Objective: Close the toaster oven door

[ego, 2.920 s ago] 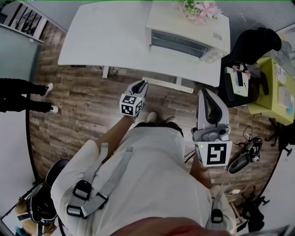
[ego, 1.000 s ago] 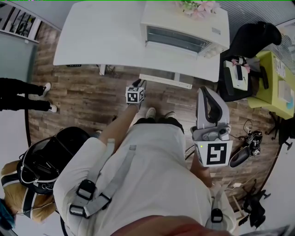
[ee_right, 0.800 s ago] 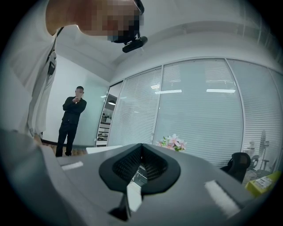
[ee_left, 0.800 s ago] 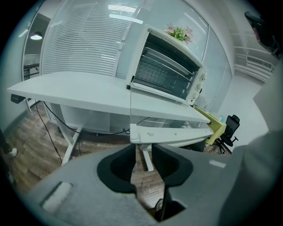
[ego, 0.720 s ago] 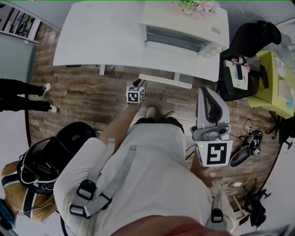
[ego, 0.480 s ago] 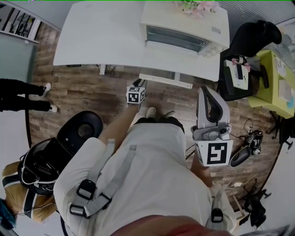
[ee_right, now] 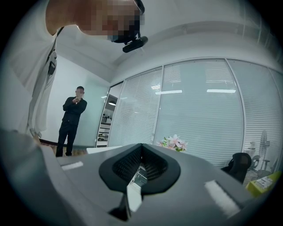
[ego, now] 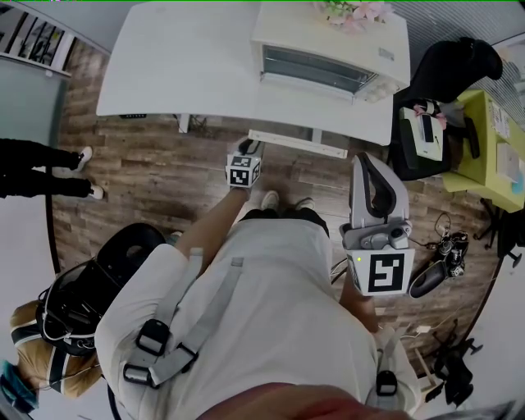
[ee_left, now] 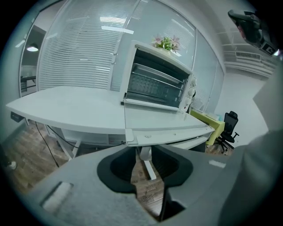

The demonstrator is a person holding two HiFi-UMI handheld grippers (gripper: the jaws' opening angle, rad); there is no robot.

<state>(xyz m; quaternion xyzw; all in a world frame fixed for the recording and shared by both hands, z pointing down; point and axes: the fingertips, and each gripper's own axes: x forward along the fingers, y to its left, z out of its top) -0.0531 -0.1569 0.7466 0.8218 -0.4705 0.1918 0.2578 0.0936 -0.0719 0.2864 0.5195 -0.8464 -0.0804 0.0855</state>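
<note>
The white toaster oven (ego: 328, 53) stands on the white table (ego: 180, 66), and its door (ego: 295, 143) lies folded down flat, reaching past the table edge. In the left gripper view the oven (ee_left: 157, 81) gapes open and the door (ee_left: 163, 121) stretches toward me. My left gripper (ego: 248, 149) is shut and empty, held low just below the left end of the door's front edge (ee_left: 172, 134); it (ee_left: 146, 154) touches nothing. My right gripper (ego: 367, 162) is shut and empty, held upright by my right side, apart from the oven, and it (ee_right: 140, 152) points up toward the blinds.
Pink flowers (ego: 353, 16) sit on the oven top. A black office chair (ego: 451, 74) and a yellow-green table (ego: 492, 139) stand to the right. One person (ego: 41, 168) stands at the left, and another with black gear (ego: 74, 303) is at lower left. Cables (ego: 443, 262) lie on the floor at right.
Since 2.9 s ago my left gripper has gone forward and down to the door's front edge. In the last second both grippers barely shift; the dark gear at lower left moves.
</note>
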